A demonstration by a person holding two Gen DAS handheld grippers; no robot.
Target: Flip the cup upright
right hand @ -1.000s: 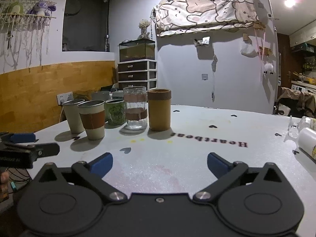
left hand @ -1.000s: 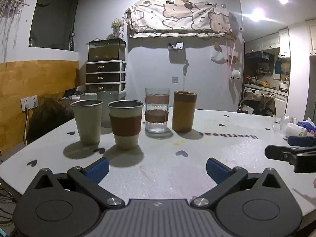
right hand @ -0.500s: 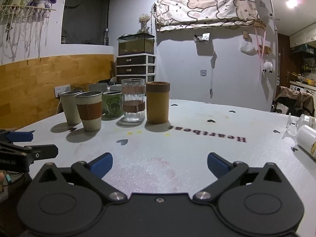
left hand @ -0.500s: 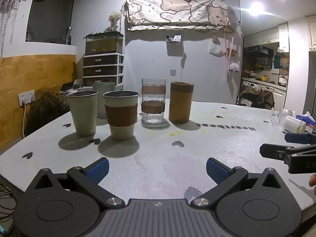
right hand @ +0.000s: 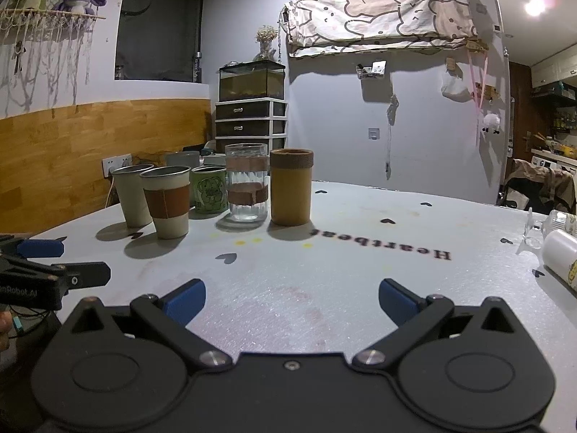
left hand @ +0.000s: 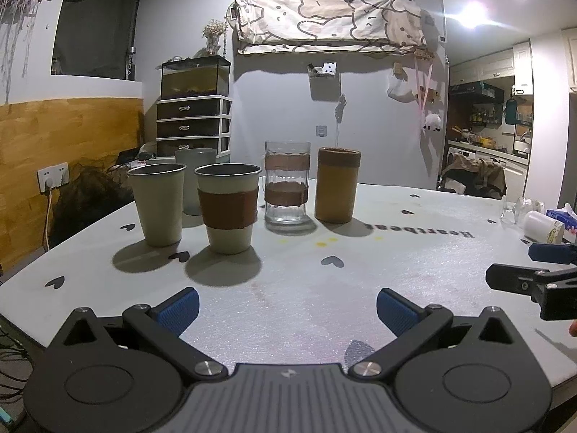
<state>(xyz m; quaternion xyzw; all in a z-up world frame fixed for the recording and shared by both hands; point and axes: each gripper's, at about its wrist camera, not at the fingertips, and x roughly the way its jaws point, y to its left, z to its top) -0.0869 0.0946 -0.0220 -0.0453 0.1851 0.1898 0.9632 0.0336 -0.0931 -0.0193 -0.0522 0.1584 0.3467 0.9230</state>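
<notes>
Several cups stand upright in a group on the white table (left hand: 288,288): a plain cream cup (left hand: 157,205), a cream cup with a brown sleeve (left hand: 228,208), a glass with brown bands (left hand: 287,181) and a tan cylinder cup (left hand: 338,184). A green mug (right hand: 209,194) shows in the right wrist view. A white cup (left hand: 544,226) lies on its side at the far right, also in the right wrist view (right hand: 560,252). My left gripper (left hand: 287,306) is open and empty at the near edge. My right gripper (right hand: 291,301) is open and empty beside it.
A clear glass item (left hand: 519,209) and a blue tissue pack (left hand: 564,218) lie by the tipped white cup. A grey cup (left hand: 194,180) stands behind the cream ones. The table's left edge drops off near a wall socket (left hand: 53,176).
Both grippers have drawn back and dropped slightly, so the cups sit a little lower and farther in view. Both stay open. No cup has moved.
</notes>
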